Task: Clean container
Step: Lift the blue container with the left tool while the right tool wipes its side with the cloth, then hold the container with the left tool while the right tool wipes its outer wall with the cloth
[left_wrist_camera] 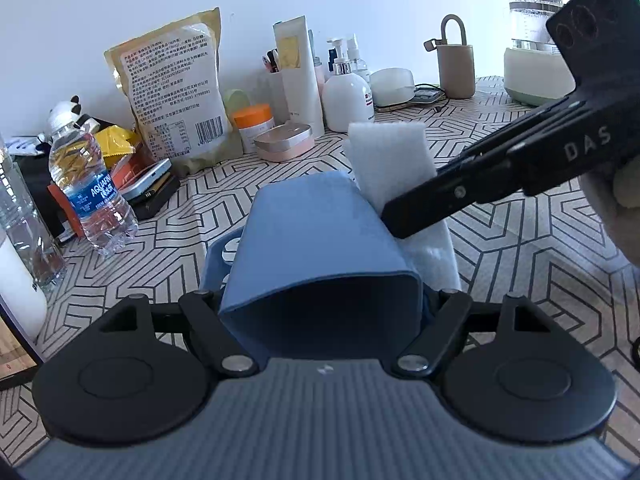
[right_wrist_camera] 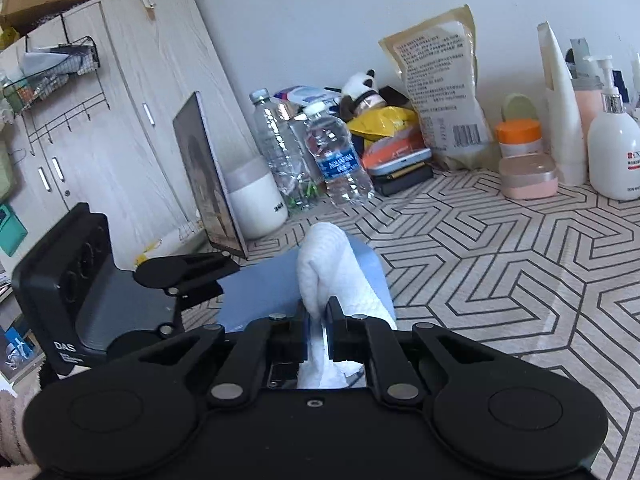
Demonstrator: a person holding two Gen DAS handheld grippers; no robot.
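Now, step: wiping the outside of the blue container (left_wrist_camera: 320, 232) with the white cloth (left_wrist_camera: 394, 160); this is my reading from cloth pressed against its wall.
Container: tipped on its side above the patterned desk (left_wrist_camera: 540, 248), open mouth toward the left camera, at 6 o'clock in that view.
Left gripper (left_wrist_camera: 324, 304): jaws closed on the container, one finger each side of its mouth, so it sits clamped and steady.
Right gripper (right_wrist_camera: 318, 316): jaws pinched shut on the cloth (right_wrist_camera: 326, 264), which folds forward over the container's (right_wrist_camera: 260, 292) wall.
Right arm pose: reaches in from 3 o'clock in the left view, fingers angled down toward the container's right flank.
Left arm pose: low and level, appearing at 9 o'clock in the right view.
Doing it well: keep the cloth flat against the wall, stroke along its length, let the left side turn the container to expose fresh faces.
Risk: hard pressure could twist the container in its clamp; the water bottle (left_wrist_camera: 94, 196) at 9 o'clock stands near.
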